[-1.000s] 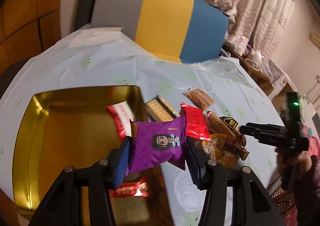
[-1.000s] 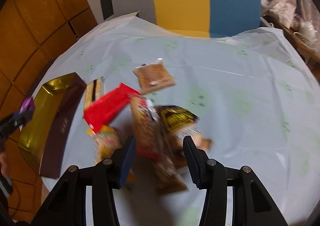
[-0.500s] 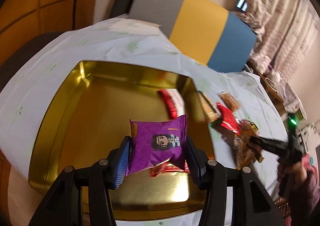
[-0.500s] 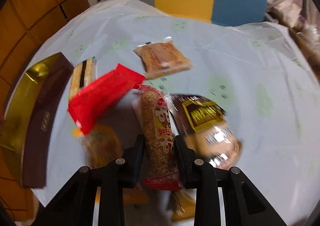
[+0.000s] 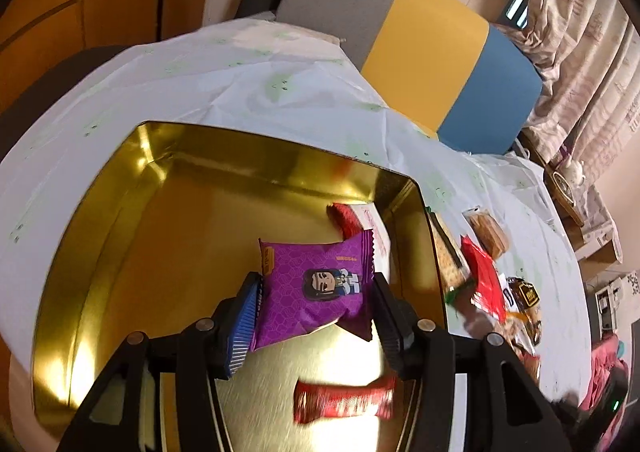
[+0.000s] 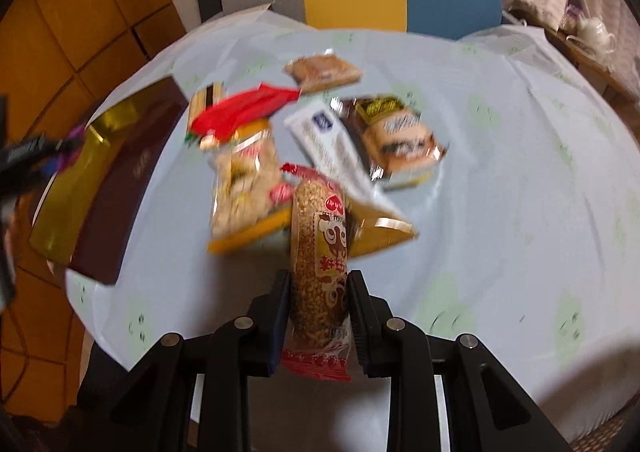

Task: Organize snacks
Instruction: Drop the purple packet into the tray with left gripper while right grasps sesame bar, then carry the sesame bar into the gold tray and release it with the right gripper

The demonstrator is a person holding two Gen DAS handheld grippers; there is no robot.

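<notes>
My left gripper (image 5: 314, 302) is shut on a purple snack packet (image 5: 316, 284) and holds it over the gold tin (image 5: 120, 188). A red wrapped candy (image 5: 344, 404) and a red-and-white packet (image 5: 360, 220) lie in the tin. My right gripper (image 6: 318, 292) is shut on a long sesame snack bar (image 6: 320, 248), lifted above the pile of snacks (image 6: 244, 180) on the table. The tin also shows in the right wrist view (image 6: 80, 188) at the left, with the left gripper (image 6: 36, 156) over it.
A pale tablecloth (image 6: 520, 172) covers the round table. Loose packets lie right of the tin: a red packet (image 5: 484, 276), a biscuit pack (image 5: 488, 232), a brown cake pack (image 6: 396, 136). A grey, yellow and blue chair (image 5: 420, 44) stands behind.
My left gripper has carried the purple packet from the tin's right edge to over the tin. My right gripper has shut on the sesame bar and lifted it from the pile.
</notes>
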